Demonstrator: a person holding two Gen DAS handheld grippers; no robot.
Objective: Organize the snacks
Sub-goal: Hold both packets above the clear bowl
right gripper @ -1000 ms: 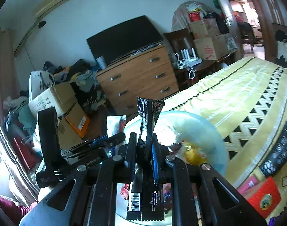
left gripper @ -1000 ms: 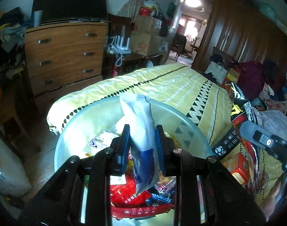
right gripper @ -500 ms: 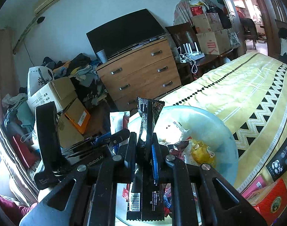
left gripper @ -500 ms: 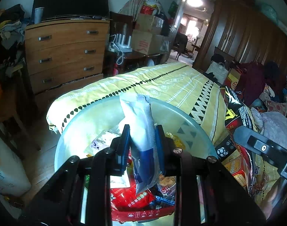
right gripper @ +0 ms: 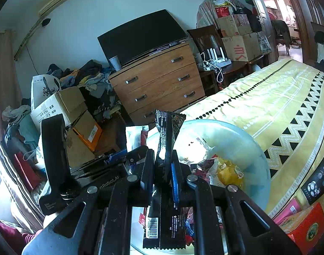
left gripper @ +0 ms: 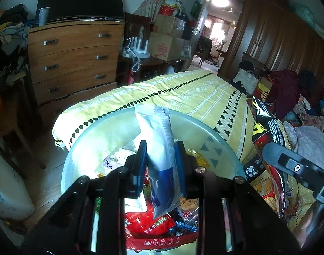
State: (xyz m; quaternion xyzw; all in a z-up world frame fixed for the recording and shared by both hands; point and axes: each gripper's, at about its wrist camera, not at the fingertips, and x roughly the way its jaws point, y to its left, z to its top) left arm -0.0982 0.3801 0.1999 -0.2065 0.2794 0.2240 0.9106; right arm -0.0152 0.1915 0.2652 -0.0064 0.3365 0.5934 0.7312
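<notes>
Over the pale green bowl (left gripper: 223, 146) on the bed: left gripper (left gripper: 160, 161) pinching a white-and-blue packet (left gripper: 159, 148), right gripper (right gripper: 164, 167) pinching a black sachet (right gripper: 165, 140); best lowered close above the snacks before the jaws part, one at a time.

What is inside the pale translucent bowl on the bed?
The pale translucent bowl holds red snack packets, a yellow wrapper and a white pouch; the gripper frames hide the rest.
</notes>
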